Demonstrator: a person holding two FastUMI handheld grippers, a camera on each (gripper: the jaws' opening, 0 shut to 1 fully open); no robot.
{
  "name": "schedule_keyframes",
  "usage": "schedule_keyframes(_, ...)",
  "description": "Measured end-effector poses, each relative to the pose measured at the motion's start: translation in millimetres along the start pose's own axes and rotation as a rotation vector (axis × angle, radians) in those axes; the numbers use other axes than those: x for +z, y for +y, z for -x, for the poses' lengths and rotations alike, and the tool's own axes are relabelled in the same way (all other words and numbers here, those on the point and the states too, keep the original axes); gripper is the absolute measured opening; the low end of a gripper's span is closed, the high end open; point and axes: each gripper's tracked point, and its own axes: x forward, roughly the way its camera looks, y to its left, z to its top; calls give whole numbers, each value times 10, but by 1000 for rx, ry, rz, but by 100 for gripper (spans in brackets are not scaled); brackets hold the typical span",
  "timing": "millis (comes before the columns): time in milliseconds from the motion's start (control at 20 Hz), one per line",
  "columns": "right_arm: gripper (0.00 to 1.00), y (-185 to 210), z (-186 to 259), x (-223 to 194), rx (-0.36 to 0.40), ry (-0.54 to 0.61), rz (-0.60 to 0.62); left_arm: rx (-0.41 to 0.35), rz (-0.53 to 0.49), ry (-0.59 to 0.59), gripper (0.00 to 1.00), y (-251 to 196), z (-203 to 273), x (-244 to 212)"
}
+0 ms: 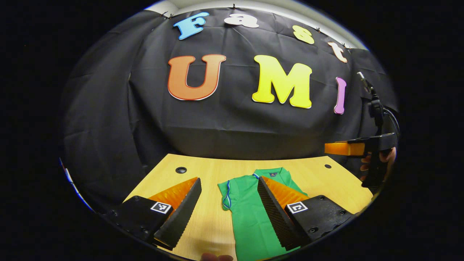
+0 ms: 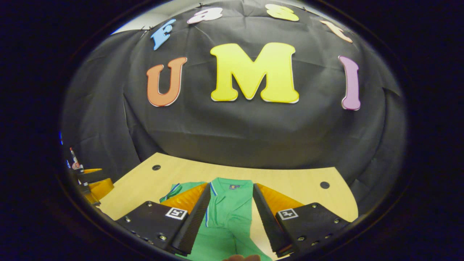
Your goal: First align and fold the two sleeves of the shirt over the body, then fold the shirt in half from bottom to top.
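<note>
Lying flat on the wooden table (image 1: 170, 170) is a green shirt (image 1: 250, 217). Its collar end points toward the black cloth wall (image 1: 224, 123) at the back, and its body runs down toward the near edge of the table.

In the left gripper view, the left gripper (image 1: 229, 197) hangs over the table with its two fingers spread wide and nothing between them. One finger is over bare wood on the left. The other finger is over the shirt's body. A sleeve (image 1: 227, 192) with a blue and white trim line sticks out on the shirt's left side, between the two fingers. Bare wood shows to the left of the shirt, all the way to the table's left edge. There is also bare wood behind the collar, up to the back edge. Two small dark holes (image 1: 181, 170) sit in the tabletop near the back corners.

At the far right of this view, a hand (image 1: 377, 159) holds the other gripper up beside the table's right edge.

In the right gripper view, the right gripper (image 2: 232, 206) is also spread wide and grips nothing. The shirt's collar (image 2: 232, 185) and front lie between its fingers. The sleeve (image 2: 177, 190) peeks out past the left finger. To the right of the shirt there is bare wood out to the curved right edge.
</note>
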Motion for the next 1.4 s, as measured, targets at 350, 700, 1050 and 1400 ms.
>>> schedule_keyframes(350, 75, -323, 891, -56, -52, -1, 41, -83, -11, 52, 100, -26, -701, -319)
schedule_keyframes(700, 75, -596, 1264, -326, -126, 41, -10, -95, 12, 151, 99, 43, -1284, -825)
schedule_keyframes(1050, 75, -687, 1286, -521, -153, 88, -35, -80, -19, 273, 96, 213, -1726, -1439)
schedule_keyframes(1400, 75, -764, 1306, -700, -167, 125, -74, -80, -25, 331, 84, 283, -1839, -1664)
